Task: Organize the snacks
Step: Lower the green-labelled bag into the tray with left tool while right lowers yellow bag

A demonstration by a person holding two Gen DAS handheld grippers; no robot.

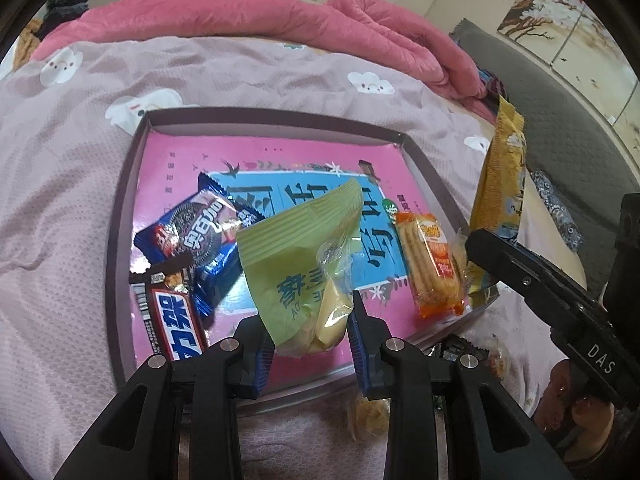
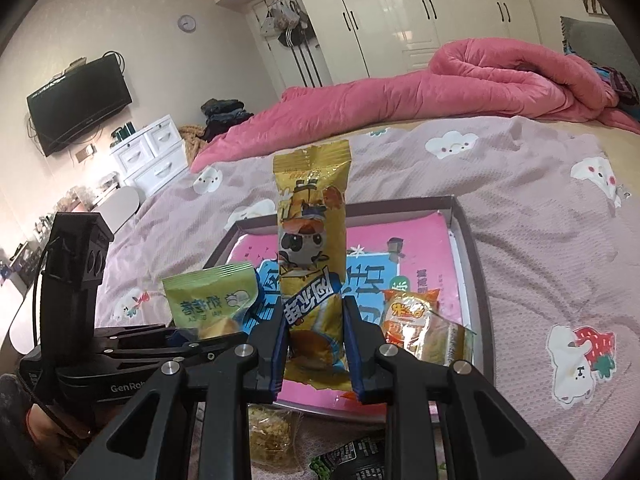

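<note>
Left gripper (image 1: 312, 320) is clamped on the bottom of my green snack packet (image 1: 300, 256), jaws nearly closed, packet standing up between the pads over the near part of the tray (image 1: 264, 114). On the tray floor, left of that packet: chocolate bar (image 1: 172, 320) at the near-left corner, blue cookie pack (image 1: 204, 236) just behind it, overlapping. Right of the packet: orange cracker pack (image 1: 434, 264) lying near the tray's right wall. Right gripper (image 2: 316, 344) is pinched tight on the lower end of a yellow snack packet (image 2: 312, 240), held upright above the tray's near-right corner.
</note>
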